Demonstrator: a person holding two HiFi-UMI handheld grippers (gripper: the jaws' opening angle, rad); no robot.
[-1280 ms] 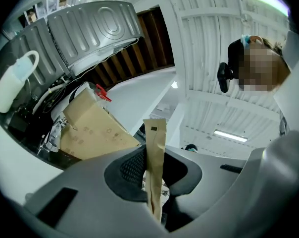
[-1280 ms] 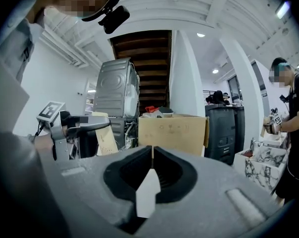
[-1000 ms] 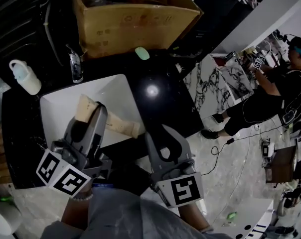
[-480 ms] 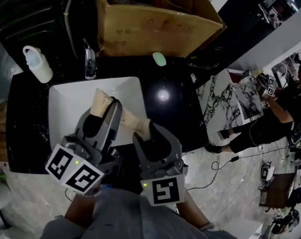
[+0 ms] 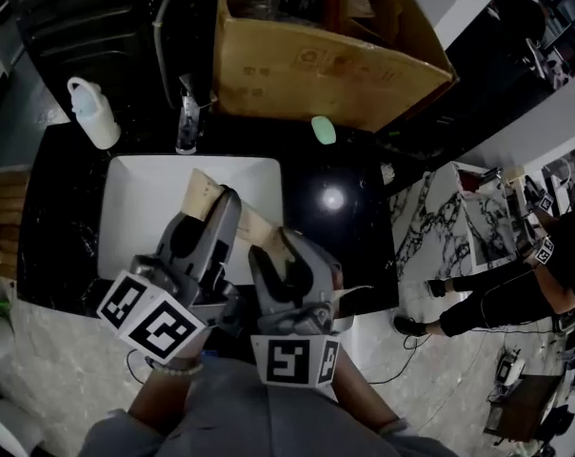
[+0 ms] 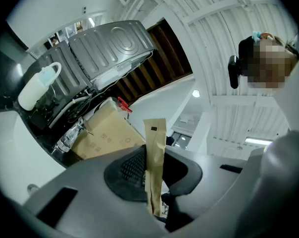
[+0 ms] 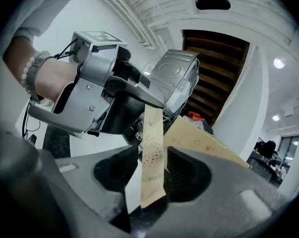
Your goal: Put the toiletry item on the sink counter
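The toiletry item is a long brown paper packet (image 5: 203,196) held over the white sink basin (image 5: 135,193). My left gripper (image 5: 223,208) is shut on the packet's middle; in the left gripper view the packet (image 6: 155,148) stands upright, pinched between the pads of that gripper (image 6: 157,180). My right gripper (image 5: 284,251) is beside it, with the packet's lower end (image 7: 152,157) between its jaws. The right gripper (image 7: 154,175) stands open, with a gap on the left side of the packet. The left gripper (image 7: 121,90) also shows in the right gripper view, clamped on the packet above.
Black counter (image 5: 349,241) surrounds the basin. A faucet (image 5: 187,117) and a white bottle (image 5: 93,112) stand behind it, a green soap (image 5: 323,129) on the counter, a cardboard box (image 5: 335,65) at the back. A person (image 5: 540,265) stands far right.
My right gripper has moved left to the packet, and the packet's lower end now lies between its jaws. The left gripper keeps its hold on the packet.
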